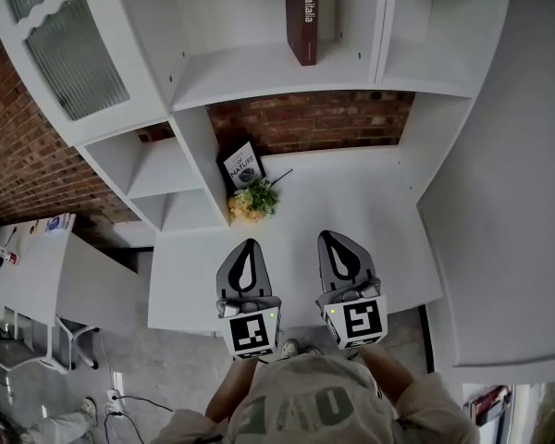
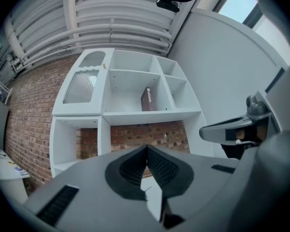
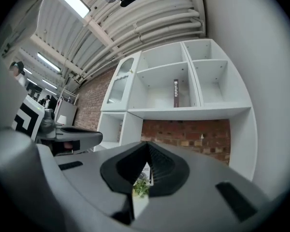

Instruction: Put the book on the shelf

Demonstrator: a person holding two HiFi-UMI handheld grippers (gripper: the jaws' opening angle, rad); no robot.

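A dark red book (image 1: pixel 302 17) stands upright on the white shelf (image 1: pixel 250 80) of the wall unit, in the middle compartment. It also shows in the left gripper view as the book (image 2: pixel 146 99) and in the right gripper view as the book (image 3: pixel 176 93). My left gripper (image 1: pixel 250 244) and right gripper (image 1: pixel 329 237) hover side by side over the near part of the white desk (image 1: pixel 351 202), well below and short of the book. Both have their jaws pressed together with nothing between them, as the left gripper (image 2: pixel 147 148) and right gripper (image 3: pixel 149 144) show close up.
A small black booklet (image 1: pixel 243 166) leans against the shelf's upright, with a little plant (image 1: pixel 252 202) in front of it. A brick wall (image 1: pixel 310 120) backs the desk. A glass-fronted cabinet door (image 1: pixel 69 44) is at the upper left, and a side table (image 1: pixel 28 266) stands at the left.
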